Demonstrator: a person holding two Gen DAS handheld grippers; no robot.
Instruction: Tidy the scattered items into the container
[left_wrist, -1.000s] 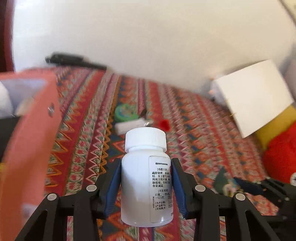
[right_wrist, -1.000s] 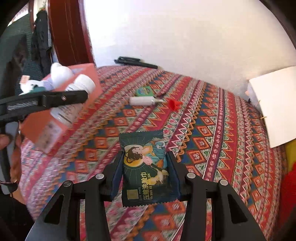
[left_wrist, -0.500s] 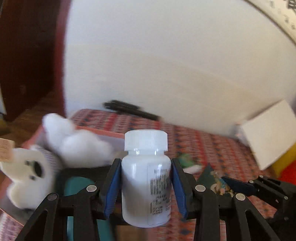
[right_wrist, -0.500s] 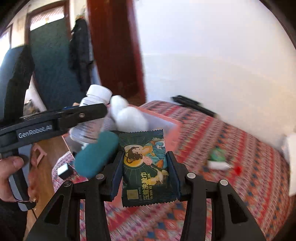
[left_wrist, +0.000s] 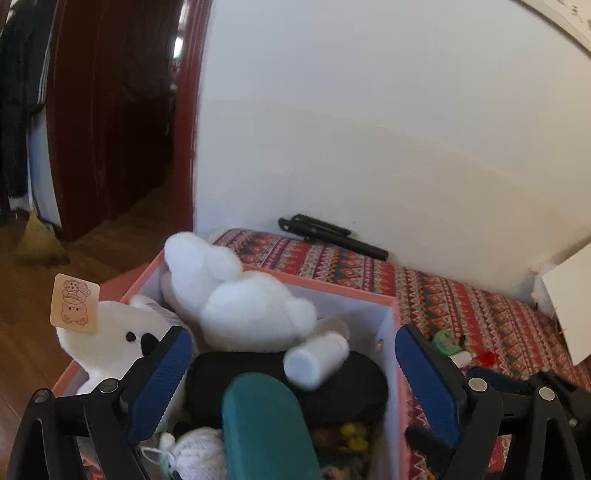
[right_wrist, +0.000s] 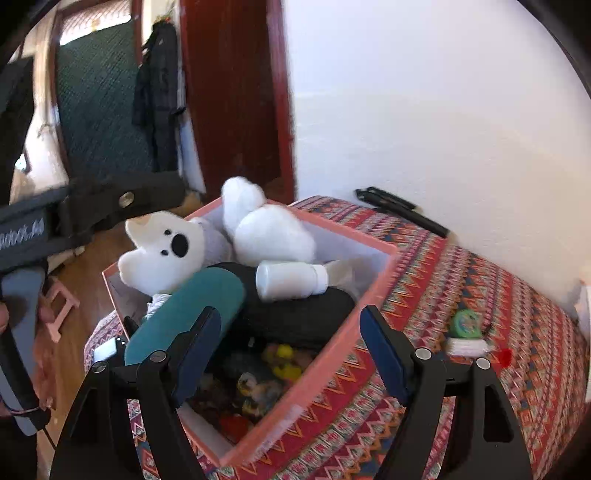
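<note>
White bottle (right_wrist: 291, 279) lies on its side in the pink box (right_wrist: 369, 295), on the black bundle (right_wrist: 303, 314), cap toward the far wall. Smooth plastic, partly blurred in the left view. We can't pick out any packet in the clutter at the box bottom.

Left tool (left_wrist: 291, 373): jaws wide apart, nothing between them, over the box. Right tool (right_wrist: 291, 354): also spread and empty, over the box's near corner.

Box is crowded: white plush bear (right_wrist: 166, 251), teal case (right_wrist: 188, 310), small bright bits low down.

Our read: drop step is finished for this pair, next is fetching the leftovers. On the patterned bed cover (right_wrist: 480, 295), well apart from the box: green round tin (right_wrist: 466, 323), white tube (right_wrist: 467, 345) just beside it, small red piece (right_wrist: 504, 355). Next move calls for swinging one tool over there; tube is low and flat-lying, so approach from above.
</note>
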